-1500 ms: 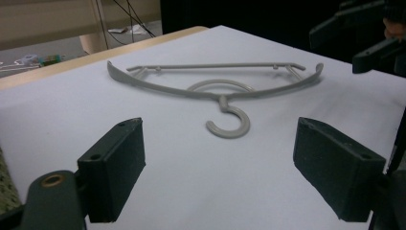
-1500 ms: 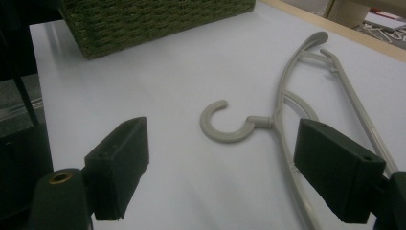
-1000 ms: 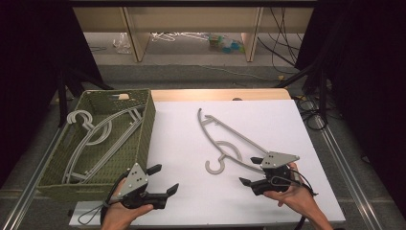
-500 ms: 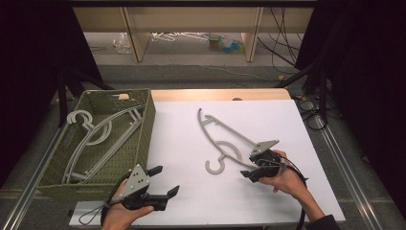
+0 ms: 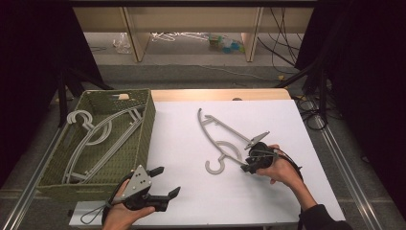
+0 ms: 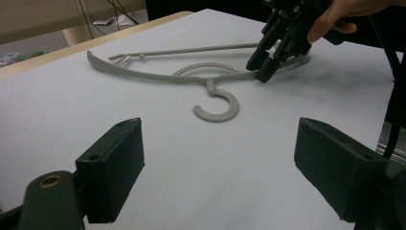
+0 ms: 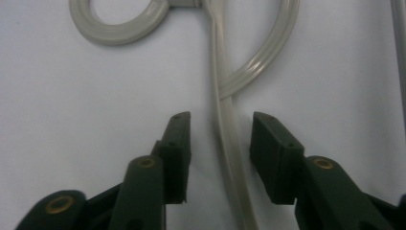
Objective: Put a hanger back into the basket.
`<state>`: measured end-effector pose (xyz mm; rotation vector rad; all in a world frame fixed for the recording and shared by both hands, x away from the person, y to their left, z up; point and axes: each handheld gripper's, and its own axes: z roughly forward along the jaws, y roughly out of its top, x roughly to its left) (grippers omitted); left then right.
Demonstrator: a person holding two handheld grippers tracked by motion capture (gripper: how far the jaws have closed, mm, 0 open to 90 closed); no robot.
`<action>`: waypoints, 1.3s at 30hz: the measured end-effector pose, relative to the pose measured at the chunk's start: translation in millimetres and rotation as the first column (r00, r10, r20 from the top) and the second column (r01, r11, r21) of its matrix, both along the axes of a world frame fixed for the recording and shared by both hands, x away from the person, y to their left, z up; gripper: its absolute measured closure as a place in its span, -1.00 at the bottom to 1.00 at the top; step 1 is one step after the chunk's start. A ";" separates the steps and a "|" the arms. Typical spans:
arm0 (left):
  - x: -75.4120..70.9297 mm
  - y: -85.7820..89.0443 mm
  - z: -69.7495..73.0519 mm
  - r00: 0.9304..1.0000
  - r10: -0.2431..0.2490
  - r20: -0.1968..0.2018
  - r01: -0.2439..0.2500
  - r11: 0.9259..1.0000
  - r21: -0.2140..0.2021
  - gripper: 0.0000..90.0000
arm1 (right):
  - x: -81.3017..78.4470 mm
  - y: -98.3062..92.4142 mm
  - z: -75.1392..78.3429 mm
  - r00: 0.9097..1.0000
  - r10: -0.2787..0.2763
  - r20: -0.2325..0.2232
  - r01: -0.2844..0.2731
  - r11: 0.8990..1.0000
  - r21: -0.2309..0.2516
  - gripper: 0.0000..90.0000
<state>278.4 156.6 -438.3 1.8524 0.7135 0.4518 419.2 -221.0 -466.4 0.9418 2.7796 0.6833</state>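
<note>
A grey plastic hanger [image 5: 209, 132] lies flat on the white table top, hook toward me. My right gripper [image 5: 249, 163] points down at its near arm, just right of the hook. In the right gripper view the hanger arm [image 7: 225, 129] runs between the two jaws of the right gripper [image 7: 220, 129]. The jaws have just been closing, and a thin gap still shows on each side of the arm. My left gripper [image 5: 167, 180] rests open near the front left of the table with nothing in it. From the left gripper [image 6: 218, 158] I see the hanger [image 6: 143, 75] and the right gripper [image 6: 261, 67] farther off.
A green woven basket [image 5: 148, 124] stands at the table's left with several grey hangers [image 5: 95, 139] inside. The white sheet [image 5: 268, 115] spreads to the right and back. Shelves and cables lie beyond the far edge.
My right gripper has moved left and down onto the hanger's near arm, and its jaws have narrowed around it. The left gripper has stayed put.
</note>
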 end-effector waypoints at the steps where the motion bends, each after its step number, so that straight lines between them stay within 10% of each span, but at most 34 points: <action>1: -0.2 0.1 -0.1 1.000 -0.001 0.000 0.001 1.000 0.001 -0.61 | 0.6 1.5 -0.1 1.000 -0.008 -0.008 0.008 1.000 -0.004 0.37; 16: 1.1 2.2 -0.3 1.000 0.004 0.003 -0.004 1.000 0.006 -0.60 | 6.3 7.8 4.2 0.998 0.045 -0.038 -0.048 0.996 -0.079 0.77; 39: 2.3 2.8 0.1 1.000 0.001 0.001 -0.001 1.000 0.008 -0.57 | 6.5 7.2 4.4 0.991 0.130 -0.021 -0.131 0.988 -0.084 0.82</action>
